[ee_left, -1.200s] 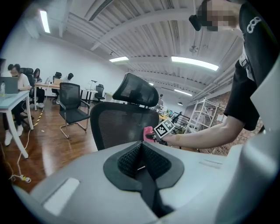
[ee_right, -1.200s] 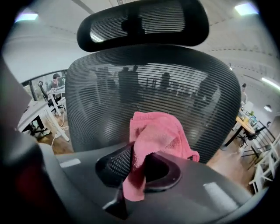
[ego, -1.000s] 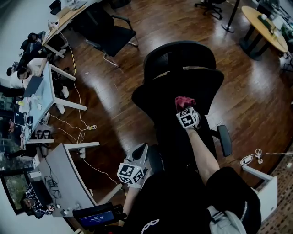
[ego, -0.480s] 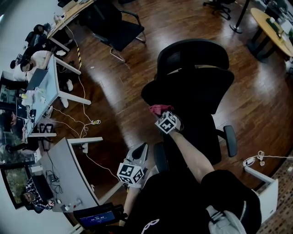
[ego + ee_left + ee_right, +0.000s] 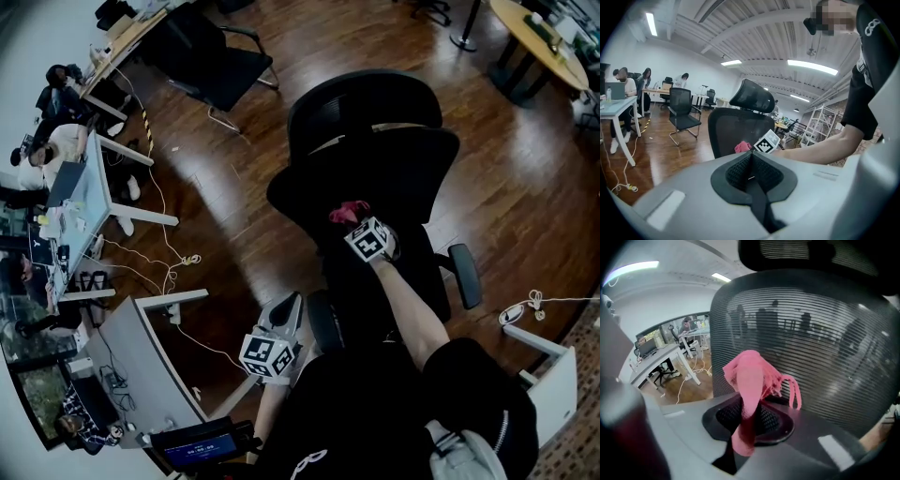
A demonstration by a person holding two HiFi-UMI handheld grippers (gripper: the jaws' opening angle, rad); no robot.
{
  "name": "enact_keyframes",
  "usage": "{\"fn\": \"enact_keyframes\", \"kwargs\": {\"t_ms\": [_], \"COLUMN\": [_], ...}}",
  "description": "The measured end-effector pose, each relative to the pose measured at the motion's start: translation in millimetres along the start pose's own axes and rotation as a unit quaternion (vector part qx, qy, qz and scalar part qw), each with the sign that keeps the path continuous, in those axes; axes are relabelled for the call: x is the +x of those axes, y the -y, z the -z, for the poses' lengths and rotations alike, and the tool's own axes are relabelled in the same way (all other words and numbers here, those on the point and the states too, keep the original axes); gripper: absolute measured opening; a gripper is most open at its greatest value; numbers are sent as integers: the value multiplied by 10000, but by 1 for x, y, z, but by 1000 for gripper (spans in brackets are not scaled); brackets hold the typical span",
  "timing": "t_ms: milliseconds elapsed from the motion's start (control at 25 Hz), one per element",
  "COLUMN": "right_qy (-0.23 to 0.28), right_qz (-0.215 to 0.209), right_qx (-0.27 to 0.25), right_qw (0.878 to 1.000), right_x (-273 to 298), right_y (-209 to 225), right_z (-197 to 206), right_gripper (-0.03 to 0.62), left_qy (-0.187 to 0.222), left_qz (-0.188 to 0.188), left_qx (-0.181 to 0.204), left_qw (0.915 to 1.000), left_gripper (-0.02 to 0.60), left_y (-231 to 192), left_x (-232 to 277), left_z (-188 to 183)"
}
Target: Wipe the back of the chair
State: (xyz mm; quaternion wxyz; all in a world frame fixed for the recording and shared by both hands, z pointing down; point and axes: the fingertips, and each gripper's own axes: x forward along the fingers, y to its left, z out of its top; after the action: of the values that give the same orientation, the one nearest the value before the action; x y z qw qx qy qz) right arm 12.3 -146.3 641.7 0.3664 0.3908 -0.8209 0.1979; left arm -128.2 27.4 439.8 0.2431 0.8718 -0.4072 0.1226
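Chair back (image 5: 820, 348), black mesh, stands right in front of the person, with the pink cloth (image 5: 749, 376) up against it. The right gripper (image 5: 747, 420) is clamped on that cloth. The left gripper (image 5: 750, 171) sits well off the chair, jaws together, nothing in them.

Two grippers: left gripper (image 5: 751, 169), right gripper (image 5: 749, 420). One pink cloth (image 5: 749, 380). Two black chairs in full view: mesh chair (image 5: 394, 169) at centre, sled-base chair (image 5: 220, 70) upper left. One round table (image 5: 553, 61), upper right.
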Motion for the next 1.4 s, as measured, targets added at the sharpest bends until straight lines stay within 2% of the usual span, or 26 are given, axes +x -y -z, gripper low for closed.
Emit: {"fn": "enact_keyframes", "kwargs": {"t_ms": [200, 400, 520, 640, 720, 840, 960, 1200, 1400], "right_qy": [-126, -315, -395, -448, -394, -344, -339, -208, -154], "right_qz": [699, 1416, 1697, 2071, 2105, 1968, 1795, 1024, 322], "right_qx": [467, 880, 1142, 1531, 1769, 1876, 1736, 1090, 544], "right_qw": [9964, 9855, 9781, 9652, 9607, 9617, 9677, 9885, 9979], "right_x": [-42, -83, -101, -118, -118, -106, -88, -31, 18], "right_y": [95, 188, 224, 253, 259, 248, 218, 107, 11], "right_z": [45, 94, 117, 138, 146, 149, 138, 91, 53], "right_gripper": [48, 48, 48, 48, 48, 48, 48, 48, 48], "left_qy": [-109, -207, -292, -350, -378, -400, -398, -369, -297], "left_qz": [202, 362, 396, 402, 393, 361, 351, 313, 175], "left_qx": [64, 100, 107, 115, 123, 116, 89, 71, 42], "left_qw": [9997, 9991, 9987, 9985, 9984, 9985, 9986, 9988, 9994], "left_gripper": [-12, -12, -12, -12, -12, -12, -12, -12, -12], "left_y": [23, 48, 58, 65, 68, 70, 70, 58, 34], "left_x": [18, 32, 32, 33, 34, 34, 29, 15, -1], "left_z": [1, 6, 12, 15, 18, 23, 25, 27, 29]}}
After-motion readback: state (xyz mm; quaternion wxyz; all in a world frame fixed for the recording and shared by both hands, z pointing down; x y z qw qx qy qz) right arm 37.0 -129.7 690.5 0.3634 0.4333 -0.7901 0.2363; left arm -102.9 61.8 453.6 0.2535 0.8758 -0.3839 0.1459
